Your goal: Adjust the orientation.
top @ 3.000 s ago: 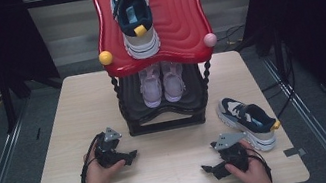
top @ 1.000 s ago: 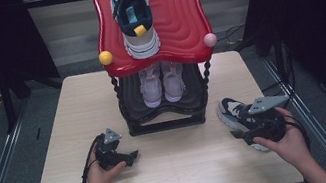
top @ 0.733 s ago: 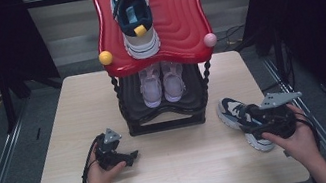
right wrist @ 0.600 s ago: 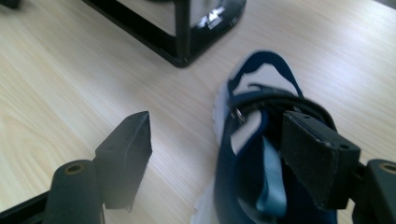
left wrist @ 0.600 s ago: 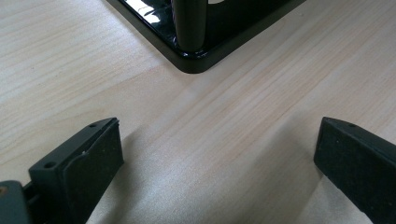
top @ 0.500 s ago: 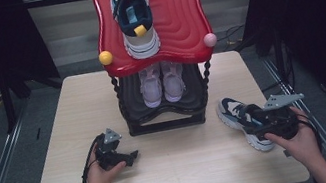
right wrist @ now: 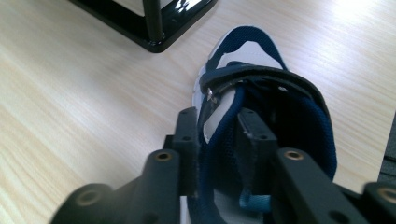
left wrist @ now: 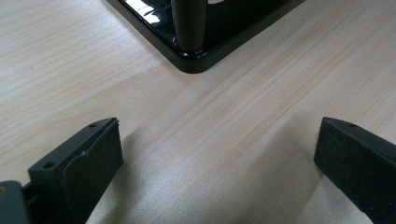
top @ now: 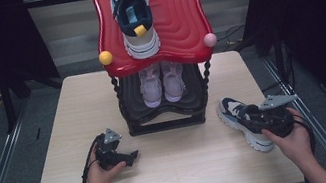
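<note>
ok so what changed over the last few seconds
The right gripper moved from the table's front edge out to the navy and white sneaker at the right. Its jaws have just been closing and now clamp the shoe's collar. The left gripper, the shoe rack and its shoes stayed put.

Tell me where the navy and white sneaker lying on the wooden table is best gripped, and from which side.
Grip the side wall of the navy and white sneaker at its collar, coming from above the heel, one jaw inside the opening, one outside. The wall is thin and upright. The right gripper has just closed there.
</note>
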A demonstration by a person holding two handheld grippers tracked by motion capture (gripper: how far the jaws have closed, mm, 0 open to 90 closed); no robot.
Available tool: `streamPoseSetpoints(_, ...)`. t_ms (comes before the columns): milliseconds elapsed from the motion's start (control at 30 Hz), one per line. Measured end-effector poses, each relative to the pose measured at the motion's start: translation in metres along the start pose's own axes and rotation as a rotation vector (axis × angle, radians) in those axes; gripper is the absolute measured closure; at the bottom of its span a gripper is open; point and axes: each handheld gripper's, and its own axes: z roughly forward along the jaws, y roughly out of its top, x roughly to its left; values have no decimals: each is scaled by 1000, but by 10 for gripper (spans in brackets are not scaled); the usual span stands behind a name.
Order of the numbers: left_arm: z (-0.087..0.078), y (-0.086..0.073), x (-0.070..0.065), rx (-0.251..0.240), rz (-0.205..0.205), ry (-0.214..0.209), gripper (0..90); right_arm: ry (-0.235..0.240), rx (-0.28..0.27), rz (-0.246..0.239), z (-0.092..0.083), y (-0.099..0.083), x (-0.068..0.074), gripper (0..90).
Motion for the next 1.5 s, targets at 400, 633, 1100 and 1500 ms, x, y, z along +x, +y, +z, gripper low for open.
streamPoseSetpoints(400, 0, 0, 0, 1, 0, 0, 4, -100, -74, 54, 13, 20, 2, 838)
streamPoseSetpoints(633, 0, 0, 0, 2, 3, -1, 1, -113, -66, 95, 29, 25, 0, 832)
streamPoseSetpoints(1100, 0, 0, 0, 3, 3, 1, 0, -52, -56, 59, 26, 25, 9, 510)
streamPoseSetpoints(1500, 0, 0, 0, 2, 3, -1, 0, 26, -29, 39, 9, 18, 11, 455)
